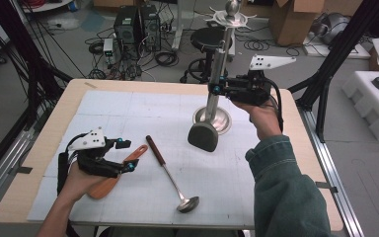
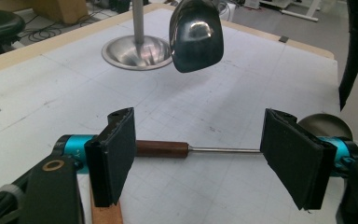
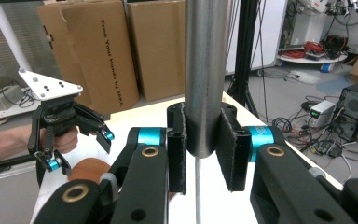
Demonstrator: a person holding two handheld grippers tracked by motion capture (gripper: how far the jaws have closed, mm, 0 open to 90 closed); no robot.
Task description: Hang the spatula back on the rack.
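While my right gripper pinches the steel pole of the utensil stand, its two black pads press flat against the smooth round tube on either side. I count three utensils. One is a black spatula with a glossy, rounded-corner head, hanging by the pole just above the stand's round, shallow, dish-like metal base; I cannot tell what it hangs from. That base carries just the pole itself. The second is a metal ladle with a thin wire shaft, a dark brown wooden grip and a small round bowl, lying flat on the white gridded mat near the table's front. The third is a wooden spatula, orange-brown, flat-bladed with a hole in its handle tip, lying left of the ladle. My left gripper sits low over that handle, jaws spread wide, nothing between them; the ladle's shaft lies beyond the gap.
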